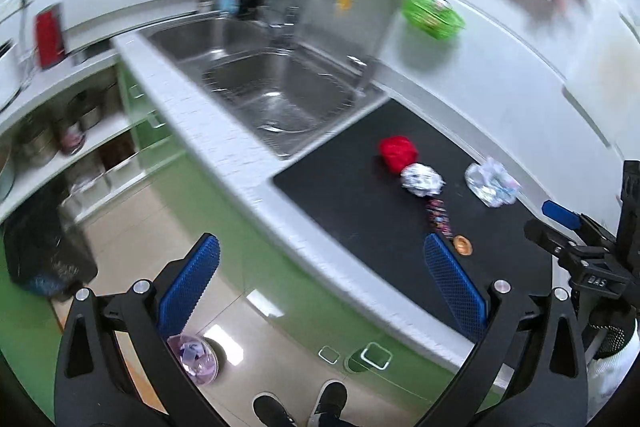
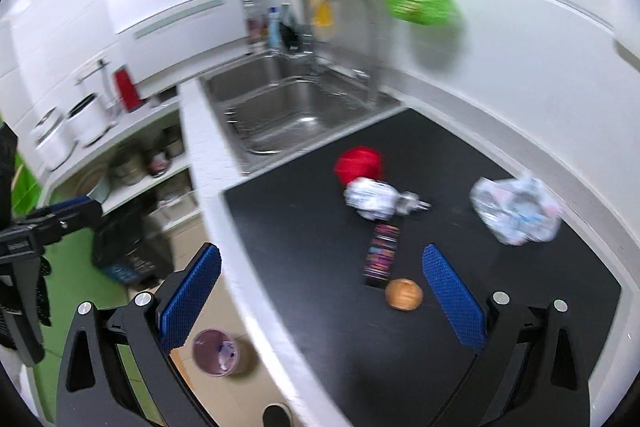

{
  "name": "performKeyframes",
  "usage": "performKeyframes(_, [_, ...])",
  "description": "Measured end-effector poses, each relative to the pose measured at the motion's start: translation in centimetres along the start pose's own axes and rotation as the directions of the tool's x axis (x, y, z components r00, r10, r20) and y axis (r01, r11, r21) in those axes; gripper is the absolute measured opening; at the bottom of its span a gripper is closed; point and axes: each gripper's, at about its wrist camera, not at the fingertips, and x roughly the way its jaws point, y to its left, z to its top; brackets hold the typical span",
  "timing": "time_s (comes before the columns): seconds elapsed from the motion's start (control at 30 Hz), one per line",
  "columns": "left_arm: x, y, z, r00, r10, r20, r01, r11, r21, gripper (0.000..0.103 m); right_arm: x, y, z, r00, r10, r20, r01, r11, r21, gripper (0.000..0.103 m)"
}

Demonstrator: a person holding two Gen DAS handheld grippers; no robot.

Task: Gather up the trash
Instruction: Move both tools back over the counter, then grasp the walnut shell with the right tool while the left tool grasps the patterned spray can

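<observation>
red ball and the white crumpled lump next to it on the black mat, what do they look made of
Red ball: looks like crumpled paper or thin plastic, matte, with folded creases; blur leaves it open. White crumpled lump: seems to be printed wrapper or foil-backed film, with a slightly shiny, wrinkled surface and dark specks of print. Black mat: flat, matte.

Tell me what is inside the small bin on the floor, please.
The small bin holds some crumpled pale scraps near its rim. What lies deeper cannot be seen; a left gripper finger partly covers it in that view.
</observation>
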Motion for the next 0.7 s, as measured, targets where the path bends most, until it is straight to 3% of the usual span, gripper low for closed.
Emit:
performKeyframes(0.27, [4.7, -7.0, 1.9, 0.999, -0.008, -0.036, 0.013, 0.989, 0.145, 0.100, 2.6, -5.1, -3.3, 0.994, -0.054, -0.098, 0.058, 0.998, 0.030, 0.097])
performKeyframes(0.7, [13.5, -11.6, 1.7, 0.986, 0.034, -0.163, -0.002, 0.981, 0.192, 0.100, 11.0, -6.9, -5.8, 0.962, -0.022, -0.272, 0.011, 0.999, -0.042, 0.097])
